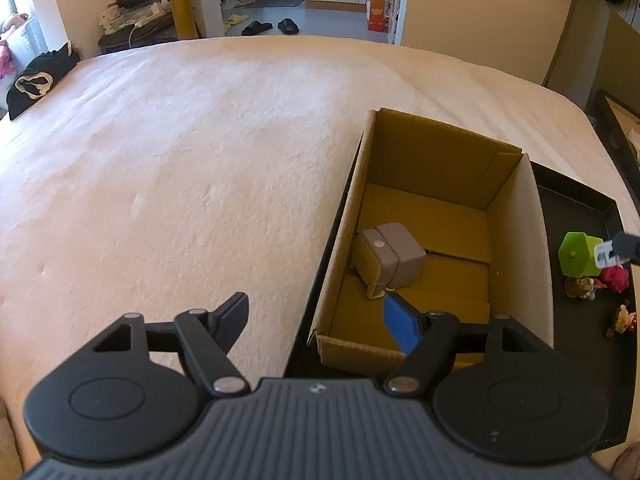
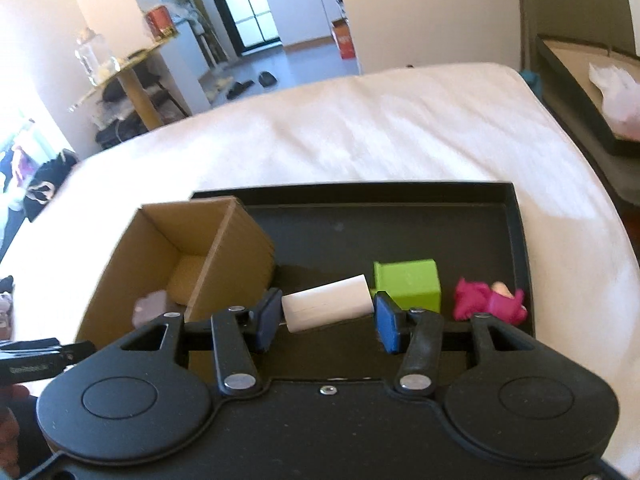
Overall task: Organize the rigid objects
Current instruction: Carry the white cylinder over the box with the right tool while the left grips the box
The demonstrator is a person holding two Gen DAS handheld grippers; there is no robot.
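Left gripper: my left gripper [image 1: 320,320] hangs with its jaws spread wide and nothing between them, one finger over the bed cover, the blue-padded one over the near corner of the cardboard box.
Right gripper: my right gripper [image 2: 328,316] is partly closed, its pads pressing the two ends of a white block [image 2: 326,309], which I hold above the tray floor.
White block: one, plain, lying crosswise between my fingers; a faint seam shows, no writing that I can read.
Cardboard box: one [image 1: 348,216], open at the top, standing in the left part of the tray.
Grey box-shaped thing: one [image 1: 390,258], inside the cardboard box near its left wall, tilted, with a small round mark on its face; nothing legible.
Black tray: one [image 2: 520,240], resting on the bed [image 1: 180,152].
Green cube: one [image 2: 408,288], on the tray floor just behind my right finger, to the right of the white block.
Pink toy: one [image 2: 490,300], on the tray to the right of the green cube.
Small figures: two more [image 1: 580,288] [image 1: 622,318] seen from the left wrist near the pink toy, too small to make out.
Writing: on the left gripper's side, at the left edge of the right wrist view, a pale printed word, too blurred to read.
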